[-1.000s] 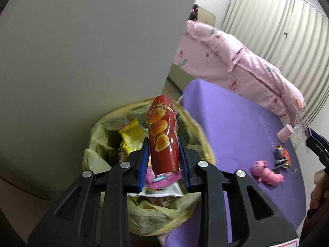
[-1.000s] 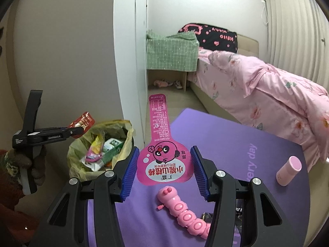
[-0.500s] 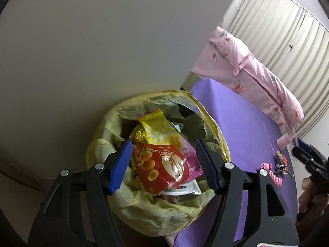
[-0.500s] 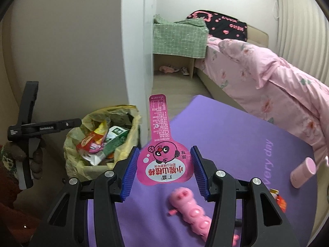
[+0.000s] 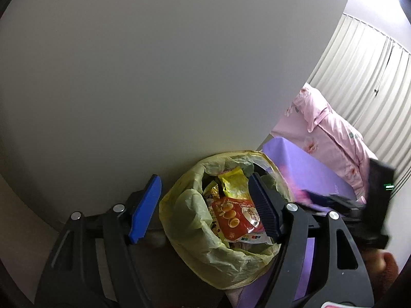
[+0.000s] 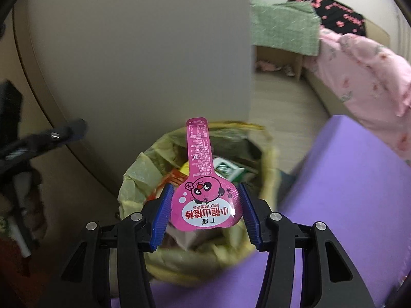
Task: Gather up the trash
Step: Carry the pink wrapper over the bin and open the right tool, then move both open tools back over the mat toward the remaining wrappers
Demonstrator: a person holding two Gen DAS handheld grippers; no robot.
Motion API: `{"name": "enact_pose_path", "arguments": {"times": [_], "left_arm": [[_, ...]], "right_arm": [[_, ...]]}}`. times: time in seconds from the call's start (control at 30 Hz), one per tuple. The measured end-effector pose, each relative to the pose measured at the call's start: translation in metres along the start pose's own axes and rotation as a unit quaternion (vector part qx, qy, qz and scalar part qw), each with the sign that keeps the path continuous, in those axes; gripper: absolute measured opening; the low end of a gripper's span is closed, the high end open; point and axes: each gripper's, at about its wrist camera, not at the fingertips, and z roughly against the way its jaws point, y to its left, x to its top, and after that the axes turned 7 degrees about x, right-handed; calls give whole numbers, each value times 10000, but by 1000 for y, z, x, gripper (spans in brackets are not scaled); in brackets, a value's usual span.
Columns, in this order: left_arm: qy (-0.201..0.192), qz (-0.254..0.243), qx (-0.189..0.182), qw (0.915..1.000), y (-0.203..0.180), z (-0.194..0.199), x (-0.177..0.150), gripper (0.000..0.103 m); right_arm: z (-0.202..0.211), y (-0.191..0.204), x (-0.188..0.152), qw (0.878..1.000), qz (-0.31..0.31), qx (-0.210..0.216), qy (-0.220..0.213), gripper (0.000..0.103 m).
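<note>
A bin lined with a yellow-green bag (image 5: 195, 233) stands by the wall, with several wrappers inside. A red snack packet (image 5: 235, 217) lies on top of them. My left gripper (image 5: 203, 208) is open and empty, just above the bin's left side. My right gripper (image 6: 204, 215) is shut on a pink spoon-shaped wrapper (image 6: 203, 195) with a cartoon face and holds it over the bin (image 6: 143, 169). The right gripper also shows blurred at the right of the left wrist view (image 5: 334, 201).
A purple mat (image 6: 359, 179) lies right of the bin. A bed with pink bedding (image 6: 359, 59) stands behind it. A grey wall panel (image 6: 154, 64) rises right behind the bin. Curtains (image 5: 364, 69) hang at the far right.
My left gripper opened and dropped the red snack packet into the bin, then pulled back left. My right gripper carried the pink wrapper left from the mat to above the bin.
</note>
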Motion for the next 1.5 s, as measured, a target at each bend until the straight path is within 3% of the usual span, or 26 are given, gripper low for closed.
{"name": "enact_pose_path", "arguments": {"times": [0.3, 0.5, 0.53, 0.57, 0.6, 0.8, 1.07, 1.3, 1.5], "left_arm": [[51, 90, 40, 9999, 14, -3, -6, 67], [102, 145, 65, 9998, 17, -6, -8, 67], [99, 153, 64, 9998, 18, -6, -8, 67], [89, 169, 62, 9998, 18, -5, -8, 67], [75, 177, 57, 9998, 18, -5, -8, 68], [-37, 33, 16, 10000, 5, 2, -8, 72], [75, -458, -404, 9981, -49, -4, -24, 72], [440, -1275, -1194, 9836, -132, -12, -54, 72], [773, -2007, -1619, 9631, -198, -17, -83, 72]], "right_arm": [[-94, 14, -7, 9932, 213, -33, 1145, 48], [-90, 11, -4, 9936, -3, 86, 1127, 49], [-86, 10, -3, 9942, -32, 104, 1074, 55], [-78, 9, -3, 9951, -56, 117, 978, 64], [-72, 8, -1, 9957, -71, 141, 912, 65], [-16, 8, -6, 9994, -91, -6, 328, 65], [76, -24, -41, 9962, -252, -801, -226, 65], [156, -75, -97, 9771, -965, -1767, -684, 65], [220, -121, -156, 9475, -1772, -2437, -1072, 65]]}}
